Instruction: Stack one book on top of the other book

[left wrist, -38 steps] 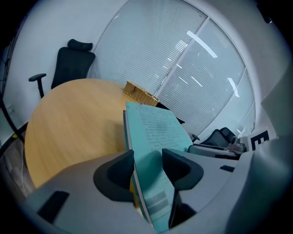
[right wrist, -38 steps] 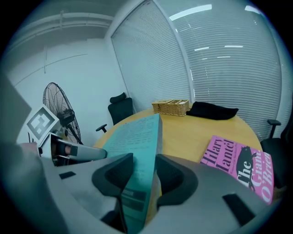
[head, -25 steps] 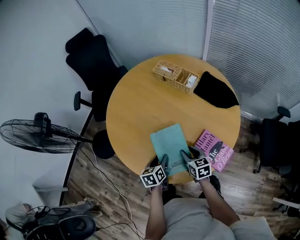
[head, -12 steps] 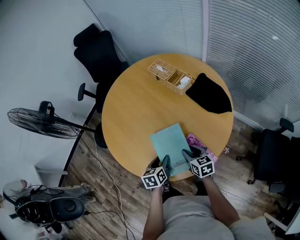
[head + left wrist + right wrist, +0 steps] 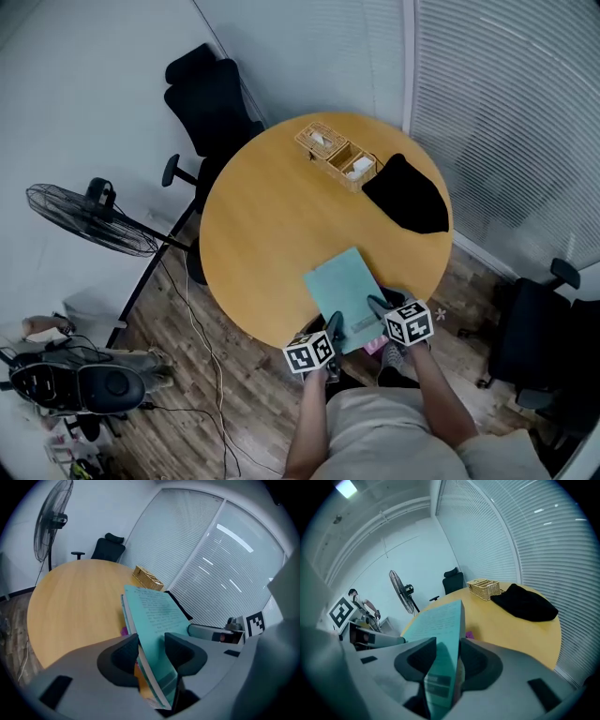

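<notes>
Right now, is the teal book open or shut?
Shut. The teal book shows a single flat cover from above, and both gripper views see it edge-on with its covers together and no pages fanned out.

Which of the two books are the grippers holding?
The teal book, clamped at its near edge by the left gripper, whose jaws have just been closing on it, and the right gripper. The pink book only peeks out beneath it.
</notes>
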